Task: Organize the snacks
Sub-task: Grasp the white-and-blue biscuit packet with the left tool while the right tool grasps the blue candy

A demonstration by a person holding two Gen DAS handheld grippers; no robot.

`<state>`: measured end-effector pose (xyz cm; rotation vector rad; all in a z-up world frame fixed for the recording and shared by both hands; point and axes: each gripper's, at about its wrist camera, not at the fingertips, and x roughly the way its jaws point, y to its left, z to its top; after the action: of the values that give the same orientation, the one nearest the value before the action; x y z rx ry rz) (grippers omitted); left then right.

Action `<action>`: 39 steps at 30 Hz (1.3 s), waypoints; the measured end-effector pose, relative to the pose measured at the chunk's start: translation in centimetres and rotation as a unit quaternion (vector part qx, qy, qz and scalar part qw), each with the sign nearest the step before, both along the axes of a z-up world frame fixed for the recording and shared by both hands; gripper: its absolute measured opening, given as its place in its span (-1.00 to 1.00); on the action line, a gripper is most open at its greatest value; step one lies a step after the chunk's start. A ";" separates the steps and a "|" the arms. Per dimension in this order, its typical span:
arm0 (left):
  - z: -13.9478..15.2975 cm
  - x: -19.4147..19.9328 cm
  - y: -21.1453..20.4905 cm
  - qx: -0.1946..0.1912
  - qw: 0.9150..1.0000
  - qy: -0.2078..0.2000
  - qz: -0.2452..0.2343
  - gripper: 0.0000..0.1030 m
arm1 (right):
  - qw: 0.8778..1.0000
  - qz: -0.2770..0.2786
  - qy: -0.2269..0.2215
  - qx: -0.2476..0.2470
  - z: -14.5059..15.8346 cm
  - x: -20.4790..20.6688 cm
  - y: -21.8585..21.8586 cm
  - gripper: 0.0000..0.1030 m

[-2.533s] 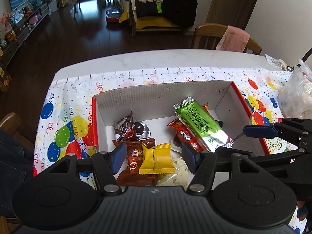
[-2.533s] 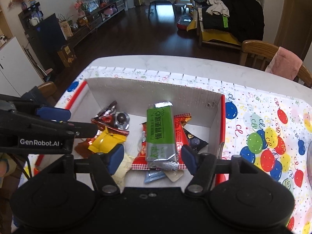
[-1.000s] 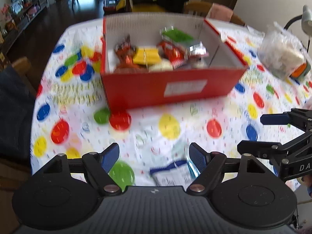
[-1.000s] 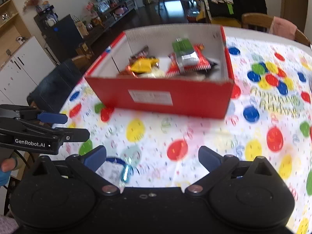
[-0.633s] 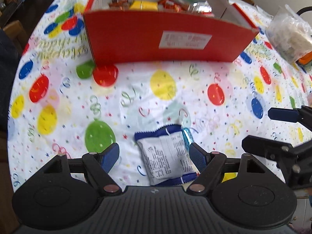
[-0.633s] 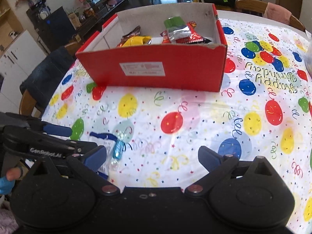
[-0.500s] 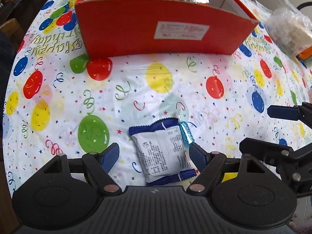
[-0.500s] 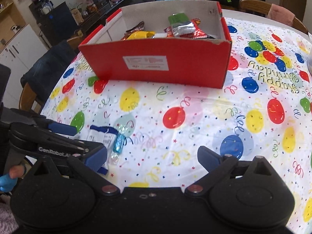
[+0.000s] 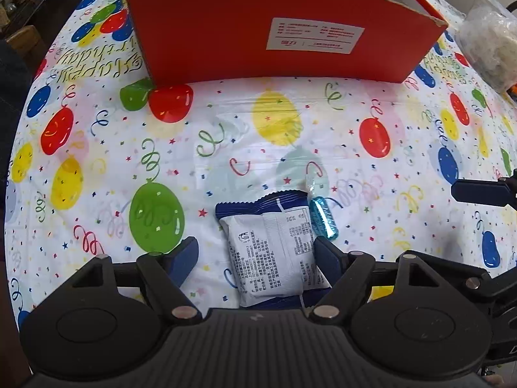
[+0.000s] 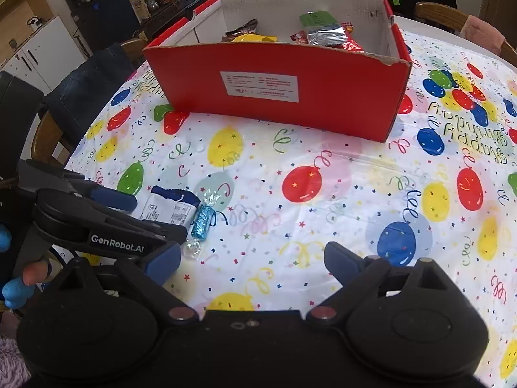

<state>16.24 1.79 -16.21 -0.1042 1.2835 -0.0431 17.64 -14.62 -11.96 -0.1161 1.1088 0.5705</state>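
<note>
Balloon-print tablecloth (image 9: 274, 123) carries a white-and-blue snack packet (image 9: 274, 252) lying flat between the left gripper (image 9: 255, 255)'s spread, closing jaws; squeeze squarely, avoiding the blue candy (image 9: 323, 216) alongside. Right gripper (image 10: 248, 262) hangs spread, empty.

Both grippers pointed steeply down, left gripper (image 9: 255, 255) half-open and just closing astride the snack packet (image 9: 274, 252), right gripper (image 10: 250, 263) wide, empty beside it.

Red box (image 9: 226, 32) w/ white label (image 9: 315, 35), blue & white snack pack (image 9: 274, 249), shiny blue candy (image 9: 323, 218), cloth (image 9: 290, 123) w/ bright balloons.
</note>
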 end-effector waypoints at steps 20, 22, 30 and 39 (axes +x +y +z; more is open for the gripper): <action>0.7 -1.1 5.4 0.000 0.996 -0.018 0.085 -0.04 | 0.996 0.068 -0.010 -0.059 -2.9 0.7 7.2 0.00; 0.8 -1.3 5.7 0.001 0.996 -0.020 0.090 -0.04 | 0.995 0.075 -0.018 -0.066 -3.1 0.6 7.7 -0.09; 1.0 -1.6 6.3 -0.001 0.995 -0.026 0.099 -0.04 | 0.989 0.109 -0.051 -0.087 -3.1 -0.3 8.7 -0.67; 1.8 -1.5 6.3 -0.005 0.995 -0.040 0.095 -0.04 | 0.997 0.058 -0.038 -0.041 -1.9 0.4 6.2 -0.78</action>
<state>14.72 8.09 -14.38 -0.2314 1.1885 0.1084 18.01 -8.45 -13.89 -0.2733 1.0562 0.6185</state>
